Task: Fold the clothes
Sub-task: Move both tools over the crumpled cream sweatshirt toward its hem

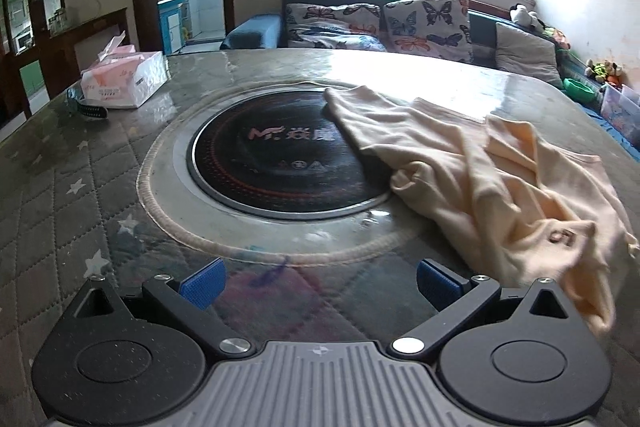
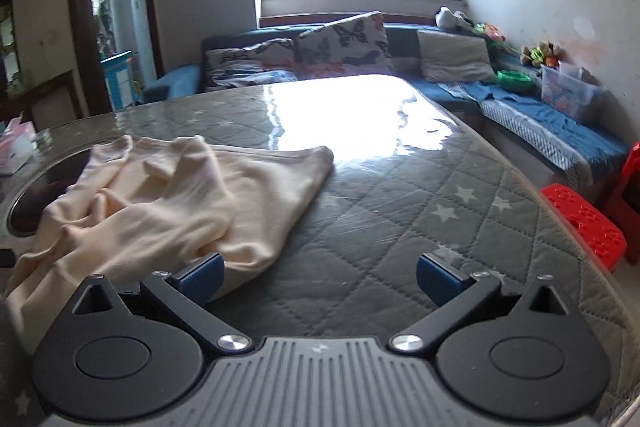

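Note:
A crumpled cream garment [image 1: 492, 183] lies on the quilted grey table, partly over the round black cooktop [image 1: 280, 159]. In the left wrist view it spreads to the right of my left gripper [image 1: 320, 283], which is open with nothing between its blue pads [image 1: 204, 283]. The right wrist view shows the same garment [image 2: 172, 195] at the left, its near edge just beyond the left pad [image 2: 202, 277]. My right gripper [image 2: 320, 279] is open and empty over bare table, beside the cloth.
A pink tissue box [image 1: 124, 77] and a dark strap [image 1: 86, 109] sit at the table's far left. A sofa with butterfly cushions [image 1: 428, 23] runs behind the table. Red plastic stools [image 2: 588, 223] stand off the table's right edge. The table cover [image 2: 420, 195] is glossy plastic.

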`<state>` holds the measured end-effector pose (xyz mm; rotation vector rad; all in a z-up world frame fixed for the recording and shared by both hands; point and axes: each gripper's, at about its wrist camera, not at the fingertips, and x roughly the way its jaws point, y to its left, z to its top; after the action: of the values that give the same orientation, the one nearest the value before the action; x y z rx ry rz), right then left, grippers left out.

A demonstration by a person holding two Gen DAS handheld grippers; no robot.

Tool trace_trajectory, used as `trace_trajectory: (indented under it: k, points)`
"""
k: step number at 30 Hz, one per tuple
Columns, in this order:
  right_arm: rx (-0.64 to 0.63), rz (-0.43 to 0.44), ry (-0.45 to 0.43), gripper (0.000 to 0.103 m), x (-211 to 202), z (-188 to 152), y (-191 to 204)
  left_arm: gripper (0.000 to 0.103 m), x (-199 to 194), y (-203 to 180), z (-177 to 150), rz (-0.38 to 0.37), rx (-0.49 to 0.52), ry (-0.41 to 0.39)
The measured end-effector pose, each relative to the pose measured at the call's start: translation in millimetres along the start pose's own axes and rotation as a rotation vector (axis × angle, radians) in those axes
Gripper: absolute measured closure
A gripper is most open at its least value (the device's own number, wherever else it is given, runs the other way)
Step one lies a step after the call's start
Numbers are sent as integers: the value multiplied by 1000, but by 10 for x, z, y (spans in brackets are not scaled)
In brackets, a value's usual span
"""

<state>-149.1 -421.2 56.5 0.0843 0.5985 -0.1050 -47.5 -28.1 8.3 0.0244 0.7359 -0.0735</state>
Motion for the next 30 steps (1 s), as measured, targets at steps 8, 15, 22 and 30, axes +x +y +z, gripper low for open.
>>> trace_trajectory:
  k: [8, 15, 22, 30]
  points:
    - [-25, 72, 0, 0, -211, -91, 135, 0, -197, -221, -81, -34, 27, 2]
    - [-29, 97, -5, 0, -352, -135, 190, 0, -292, -309, -128, -48, 45, -1]
    - [-36, 113, -10, 0, -440, -173, 260, 0, -410, -394, -188, -58, 63, -1]
    - [-53, 111, -21, 0, -554, -216, 297, 0, -508, -482, -275, -72, 76, -4]
